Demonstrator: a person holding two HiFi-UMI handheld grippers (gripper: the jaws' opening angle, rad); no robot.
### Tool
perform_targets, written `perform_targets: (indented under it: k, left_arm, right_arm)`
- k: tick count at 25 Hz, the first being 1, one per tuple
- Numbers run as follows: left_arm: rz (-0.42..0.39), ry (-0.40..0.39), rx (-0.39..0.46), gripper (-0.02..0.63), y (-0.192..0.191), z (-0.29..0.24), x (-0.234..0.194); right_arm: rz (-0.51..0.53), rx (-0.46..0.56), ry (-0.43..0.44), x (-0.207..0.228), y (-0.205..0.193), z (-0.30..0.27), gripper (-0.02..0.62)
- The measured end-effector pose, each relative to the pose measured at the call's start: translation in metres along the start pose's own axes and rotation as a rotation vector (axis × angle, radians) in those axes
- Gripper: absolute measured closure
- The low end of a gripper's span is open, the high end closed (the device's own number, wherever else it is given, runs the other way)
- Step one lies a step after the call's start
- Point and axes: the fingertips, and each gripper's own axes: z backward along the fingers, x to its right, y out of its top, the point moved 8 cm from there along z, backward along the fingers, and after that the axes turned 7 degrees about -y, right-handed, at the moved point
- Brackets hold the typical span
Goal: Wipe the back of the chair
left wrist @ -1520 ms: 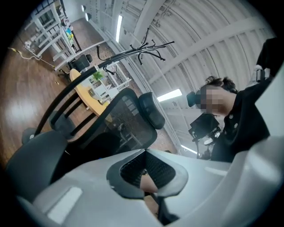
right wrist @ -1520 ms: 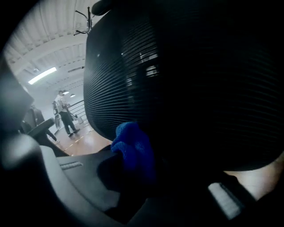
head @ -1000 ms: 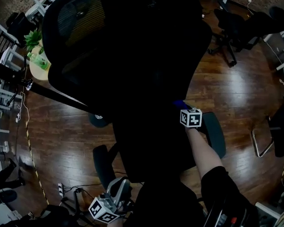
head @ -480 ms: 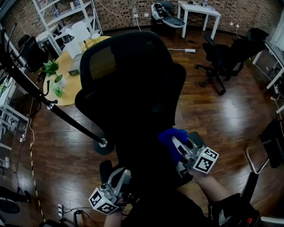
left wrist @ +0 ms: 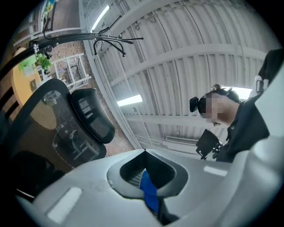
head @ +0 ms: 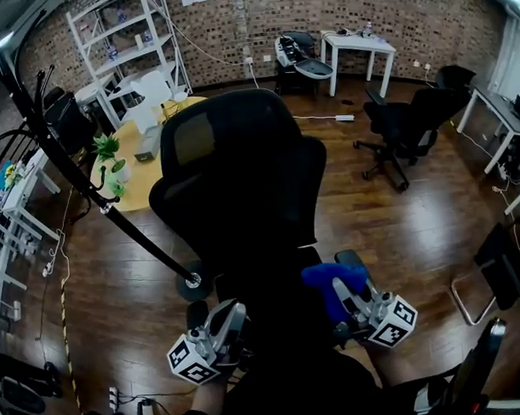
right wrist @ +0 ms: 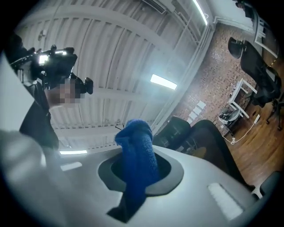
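Two grippers show low down in the head view, one at each side of the big black chair point(head: 241, 173). The right gripper point(head: 343, 293) has its jaws squeezed on a blue cloth point(right wrist: 135, 148). The cloth is fluffy and sticks up out of the jaws in a fat lump, with one end hanging down past them. In the right gripper view the cloth has the ribbed ceiling behind it, and the chair is off to the right, so the cloth does not look like it is on the chair back.

The left gripper point(left wrist: 144, 152) has its jaws pressed together. A thin blue strip point(left wrist: 149, 195) shows in the crack between them (I cannot tell what it is). This gripper points up at the ceiling too, with the chair off to its left.

The chair stands in the middle of the room on a dark wooden floor point(head: 398, 222), with its back facing the person. Its back is wide and dark, and the headrest point(head: 192, 136) on top has see-through mesh.

Behind the chair is a round yellow table point(head: 142, 177) with a small green plant point(head: 107, 149) beside it. A black pole point(head: 114, 217) leans across the left side down to a round foot. More black chairs point(head: 402, 119) stand well apart on the right, near a white table point(head: 356, 43) and a brick wall point(head: 260, 17).
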Motion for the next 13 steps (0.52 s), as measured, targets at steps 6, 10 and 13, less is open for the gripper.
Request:
perform_targets:
  k: [6, 10, 13]
  left_arm:
    - [-0.021, -0.012, -0.002, 0.617, 0.000, -0.003, 0.008]
    - [-0.028, 0.007, 0.002, 0.617, 0.002, 0.002, 0.009]
    - [-0.034, 0.011, 0.004, 0.617, 0.005, 0.006, 0.012]
  right_arm:
    - [0.010, -0.025, 0.054, -0.006, -0.003, -0.006, 0.558]
    - [0.008, -0.043, 0.056, -0.005, -0.006, -0.012, 0.558]
    - [0.012, -0.050, 0.065, -0.007, -0.009, -0.016, 0.558]
